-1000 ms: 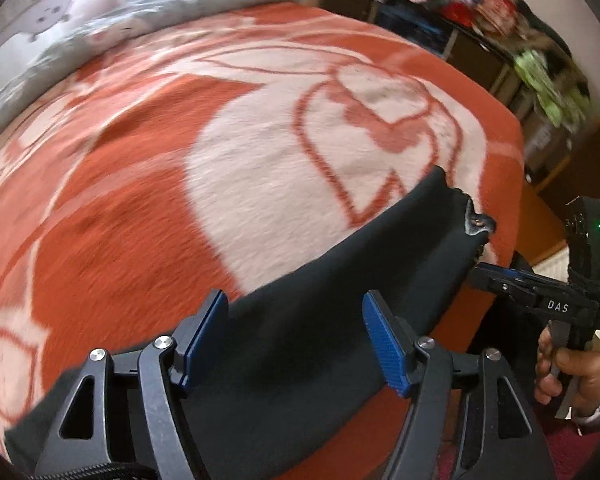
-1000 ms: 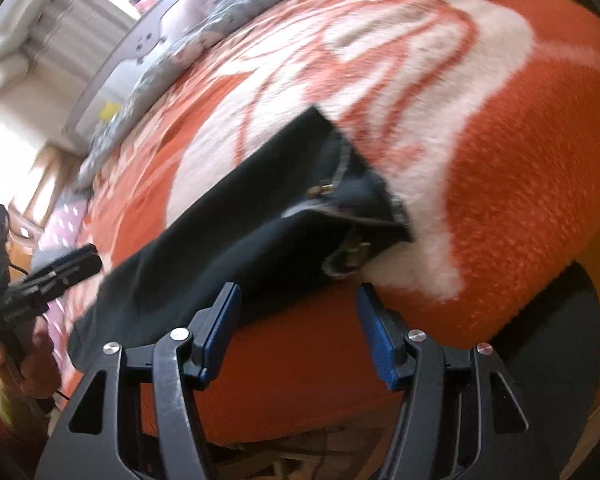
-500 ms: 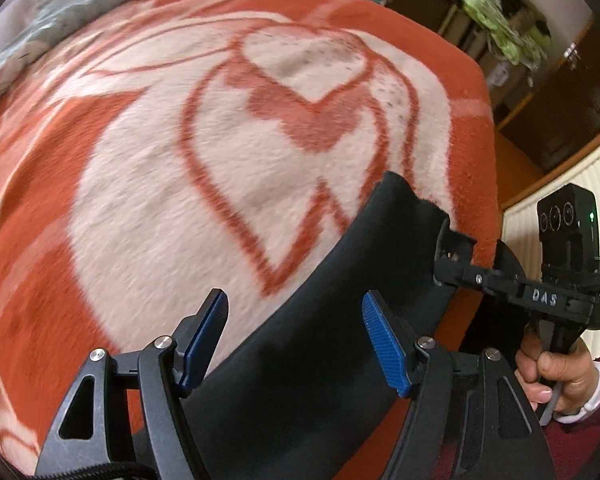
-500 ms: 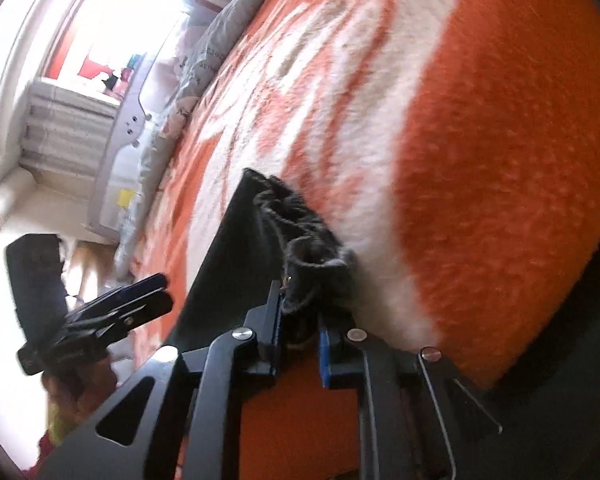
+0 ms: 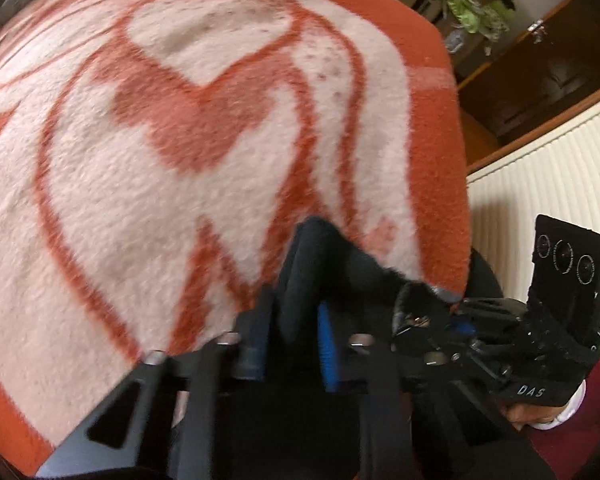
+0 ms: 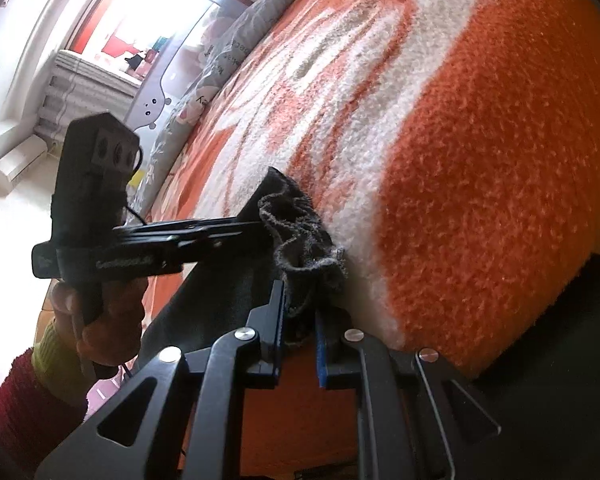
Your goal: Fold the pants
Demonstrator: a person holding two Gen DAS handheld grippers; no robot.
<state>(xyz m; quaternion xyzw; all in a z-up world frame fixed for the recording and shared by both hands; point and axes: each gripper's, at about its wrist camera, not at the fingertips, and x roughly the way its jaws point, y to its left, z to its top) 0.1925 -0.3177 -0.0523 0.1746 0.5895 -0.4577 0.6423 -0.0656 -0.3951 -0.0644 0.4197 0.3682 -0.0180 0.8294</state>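
The dark pants [image 5: 320,264] are seen lying at the near edge of a bed that is covered by an orange and cream blanket [image 5: 204,184], with the bunched end of the cloth lifted slightly off the blanket. In the left wrist view, a thick fold of the pants is caught between the blue pads of the left tool [image 5: 296,340]; its jaws are closing, and the fabric is pressed between them. Just to the right in the same view, the right tool [image 5: 436,320] is seen at the frayed end of the cloth, carried by a hand [image 5: 536,416] that is half hidden under the handle.

In the right wrist view, the right tool [image 6: 300,340] is drawn nearly together, with the grey-edged, ruffled waistband [image 6: 300,240] of the pants [image 6: 236,292] pinched between its pads. The left tool [image 6: 256,224] is shown reaching in from the left, its tips buried in the same cloth just beside the waistband, and it is gripped by a hand [image 6: 100,320] in a red sleeve with a yellow cuff. A grey patterned pillow [image 6: 236,52] is visible at the far end of the bed, and a white radiator [image 5: 552,188] stands against the wall beyond the blanket's edge
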